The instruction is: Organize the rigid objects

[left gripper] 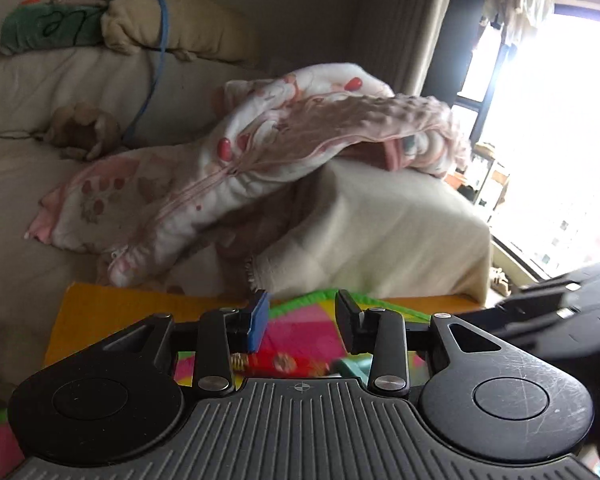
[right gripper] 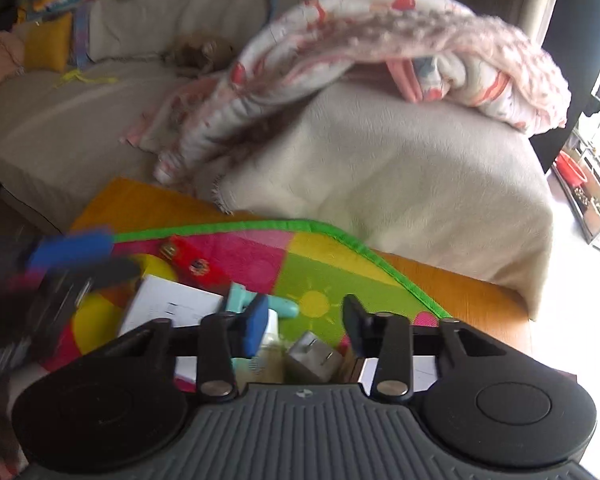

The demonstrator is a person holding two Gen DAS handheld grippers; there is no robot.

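In the left wrist view my left gripper [left gripper: 302, 320] hangs open over a colourful play mat [left gripper: 300, 324], with nothing between its fingers. Under it lie a red patterned item [left gripper: 288, 362] and a teal object [left gripper: 350, 368]. My right gripper [right gripper: 306, 326] is open too, above a grey block [right gripper: 312, 356] and a pale bottle [right gripper: 269, 354]. A white box [right gripper: 172, 306], a teal object [right gripper: 260, 300] and a red strip with gold buttons [right gripper: 188, 258] lie on the mat [right gripper: 340, 268]. Each gripper shows blurred in the other's view: the left gripper [right gripper: 72, 256] and the right gripper [left gripper: 560, 308].
The mat covers an orange wooden table [right gripper: 460, 292] that stands against a beige covered sofa [right gripper: 400, 176]. A pink patterned blanket [right gripper: 380, 36] is heaped on the sofa, with cushions and soft toys [left gripper: 48, 28] behind. A bright window [left gripper: 560, 120] is at the right.
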